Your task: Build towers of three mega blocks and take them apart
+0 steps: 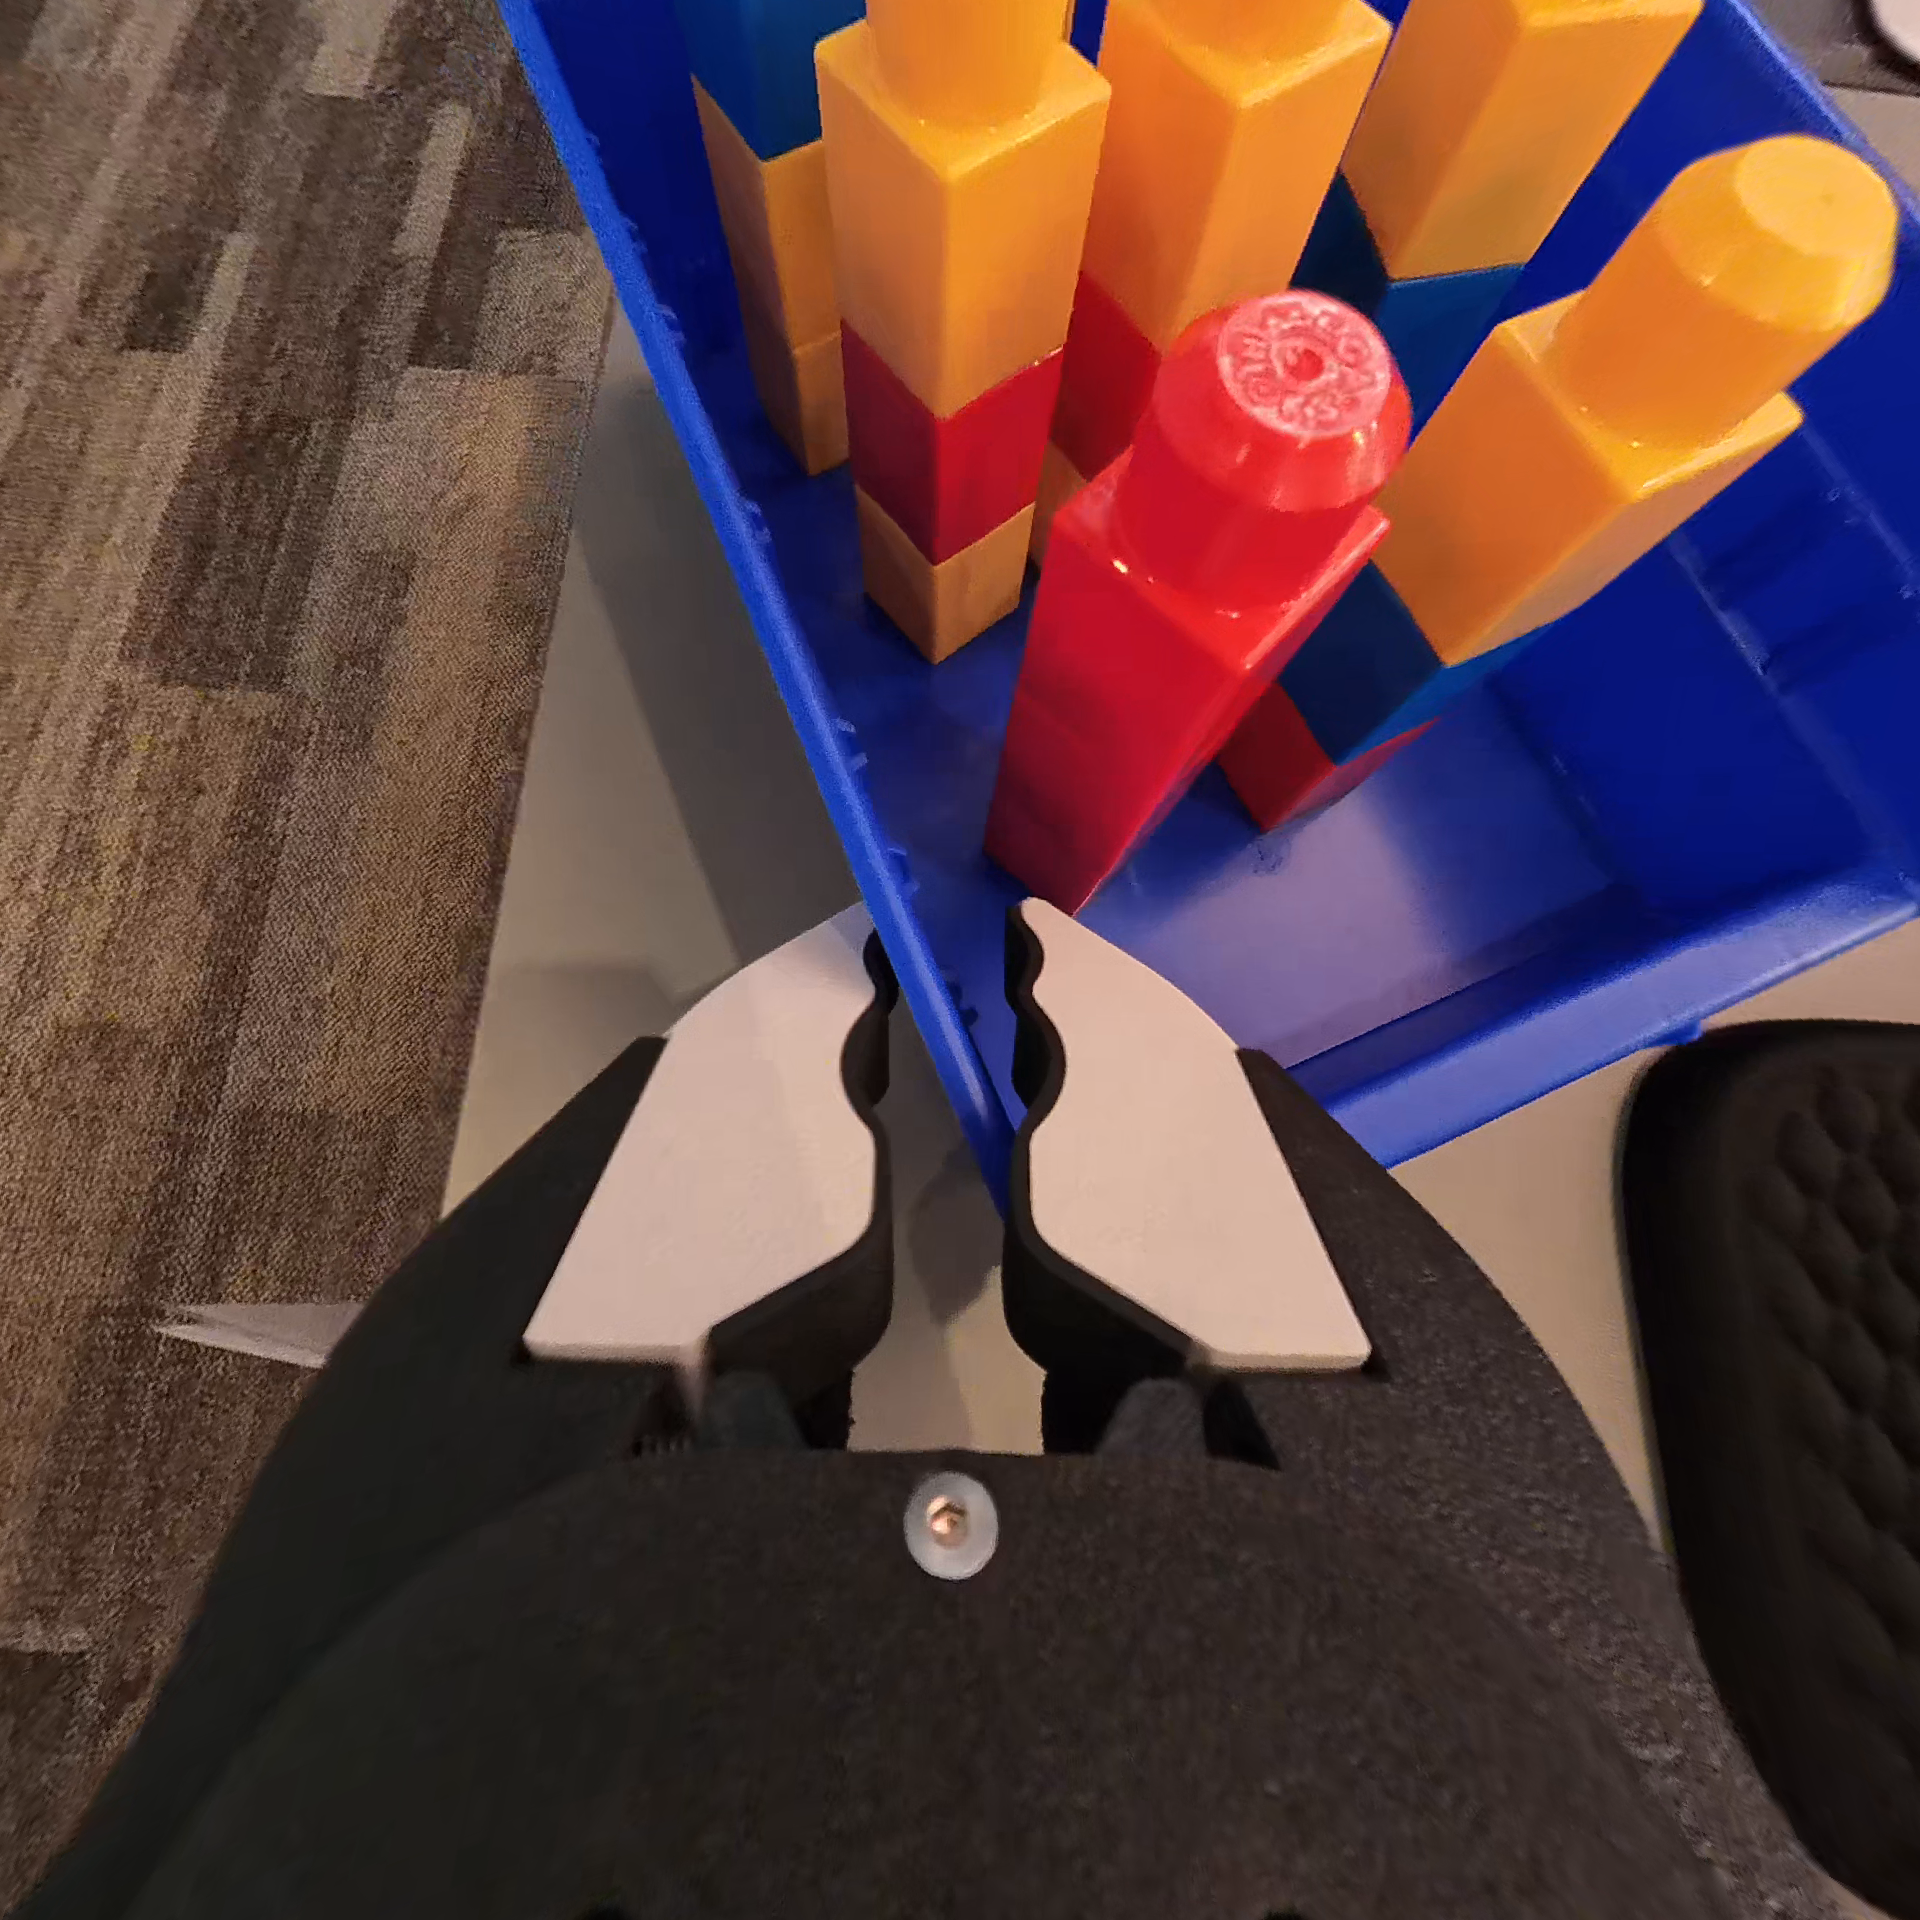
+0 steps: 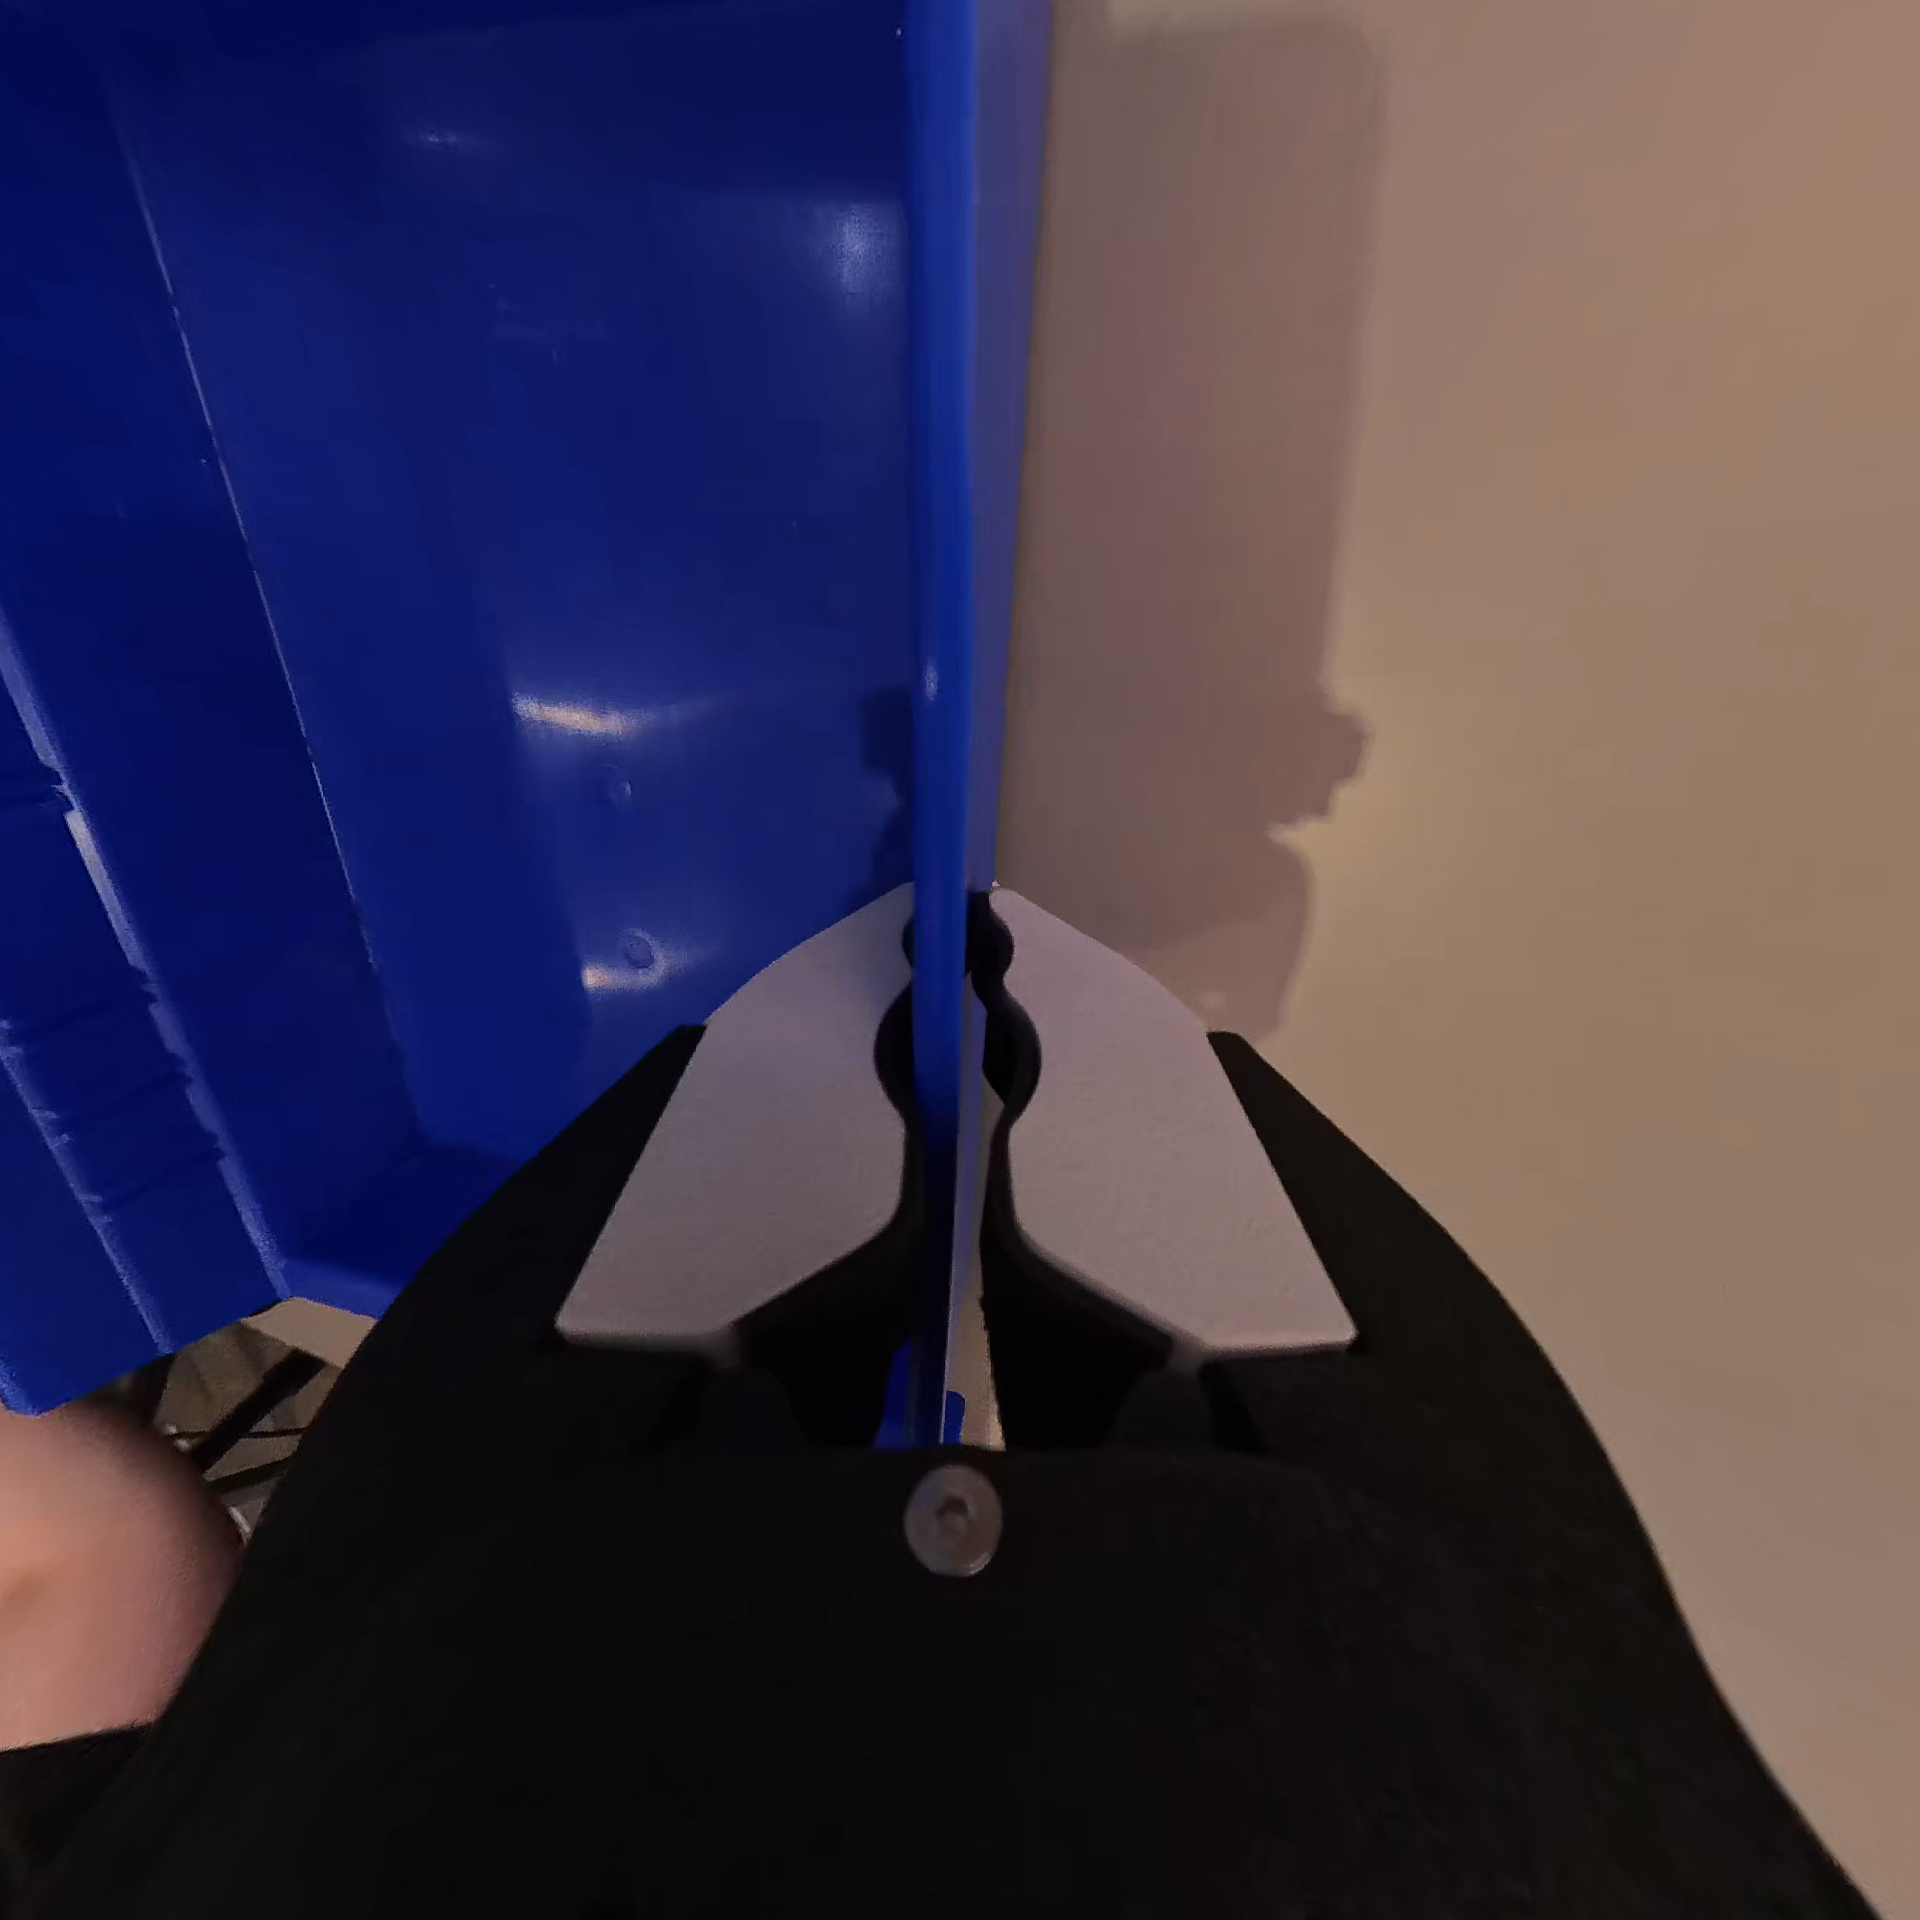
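Observation:
A blue bin holds several upright three-block towers: a yellow-red-yellow tower, an all-red tower and a yellow-blue-red tower, with more behind. My left gripper straddles the bin's near left wall at the corner, jaws slightly apart, table showing between them. In the right wrist view the bin shows its bare inside, and my right gripper is shut on its thin right wall. No blocks show in that view.
The bin sits on a pale table near its left edge, with patterned carpet below. A black mesh-textured object lies to the right of my left gripper. A hand shows at the lower left.

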{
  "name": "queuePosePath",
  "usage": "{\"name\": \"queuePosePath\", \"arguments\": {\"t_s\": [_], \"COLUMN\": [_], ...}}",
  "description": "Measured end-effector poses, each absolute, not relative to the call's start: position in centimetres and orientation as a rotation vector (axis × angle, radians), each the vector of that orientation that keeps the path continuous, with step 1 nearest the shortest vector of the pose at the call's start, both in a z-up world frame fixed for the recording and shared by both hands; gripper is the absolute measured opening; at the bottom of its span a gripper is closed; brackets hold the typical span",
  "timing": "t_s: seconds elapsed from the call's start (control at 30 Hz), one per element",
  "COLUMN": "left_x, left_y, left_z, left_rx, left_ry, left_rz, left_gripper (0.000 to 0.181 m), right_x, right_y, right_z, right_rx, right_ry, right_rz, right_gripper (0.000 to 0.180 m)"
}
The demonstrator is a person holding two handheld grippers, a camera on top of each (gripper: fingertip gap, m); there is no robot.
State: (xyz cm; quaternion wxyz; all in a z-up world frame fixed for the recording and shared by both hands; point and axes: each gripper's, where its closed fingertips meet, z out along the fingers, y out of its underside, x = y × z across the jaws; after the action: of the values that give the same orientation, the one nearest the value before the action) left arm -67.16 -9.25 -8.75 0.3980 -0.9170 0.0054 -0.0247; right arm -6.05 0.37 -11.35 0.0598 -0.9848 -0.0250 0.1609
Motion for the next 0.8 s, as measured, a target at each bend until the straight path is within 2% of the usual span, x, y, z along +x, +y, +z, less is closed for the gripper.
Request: {"name": "queuePosePath", "arguments": {"t_s": [0.33, 0.8], "left_x": [-70.6, -73.2], "left_y": [-8.0, -6.4], "left_z": [-8.8, -8.9], "left_rx": [-2.340, -2.365], "left_ry": [0.084, 0.327], "left_rz": [-0.063, -0.120], "left_gripper": [0.009, 0.010], "right_x": [-0.1, 11.2], "right_y": [0.2, -2.7], "right_z": [-9.6, -7.2], "right_rx": [-2.925, -2.862], "right_ry": [0.044, 0.257], "right_rz": [0.526, 0.463], "right_gripper": [0.005, 0.005]}}
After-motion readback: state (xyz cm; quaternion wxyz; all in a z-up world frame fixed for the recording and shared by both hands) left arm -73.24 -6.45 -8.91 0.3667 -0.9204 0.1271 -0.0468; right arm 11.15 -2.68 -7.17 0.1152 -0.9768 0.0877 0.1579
